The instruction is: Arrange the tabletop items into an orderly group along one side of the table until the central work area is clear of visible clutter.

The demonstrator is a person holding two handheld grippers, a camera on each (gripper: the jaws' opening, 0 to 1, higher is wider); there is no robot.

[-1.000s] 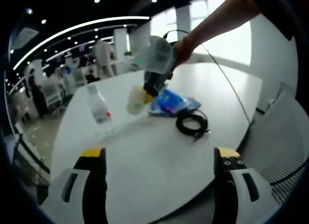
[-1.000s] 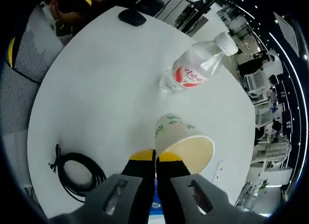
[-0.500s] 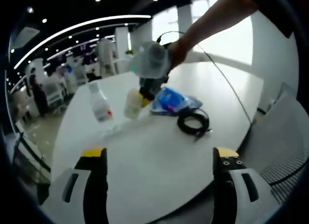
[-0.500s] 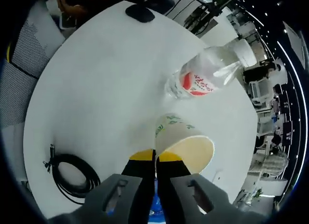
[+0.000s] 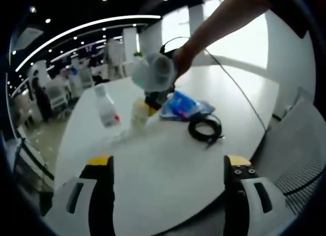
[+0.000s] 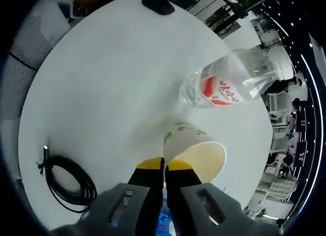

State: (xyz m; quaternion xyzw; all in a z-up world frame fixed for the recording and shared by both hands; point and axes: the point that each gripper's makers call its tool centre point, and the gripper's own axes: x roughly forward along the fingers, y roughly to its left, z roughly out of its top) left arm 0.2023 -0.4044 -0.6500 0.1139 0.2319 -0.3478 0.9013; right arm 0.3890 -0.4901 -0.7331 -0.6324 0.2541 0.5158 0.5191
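Observation:
My right gripper (image 6: 163, 166) is shut on the rim of a white paper cup (image 6: 192, 153) with green print, held above the white round table (image 6: 102, 83). A clear water bottle (image 6: 224, 83) with a red label stands just beyond the cup. In the left gripper view the same cup (image 5: 139, 112) hangs from the right gripper (image 5: 152, 101), close to the bottle (image 5: 105, 108). My left gripper (image 5: 168, 164) is open over the table's near edge, with nothing between its jaws. A coiled black cable (image 5: 205, 128) and a blue packet (image 5: 179, 105) lie right of the cup.
The black cable coil (image 6: 66, 182) lies at the lower left of the right gripper view. A dark flat object (image 6: 158, 3) sits at the table's far edge. A grey mesh chair (image 5: 300, 144) stands beside the table. A person's arm (image 5: 224, 22) holds the right gripper.
The right gripper has carried the cup lower and closer to the bottle. The left gripper has stayed open and almost still.

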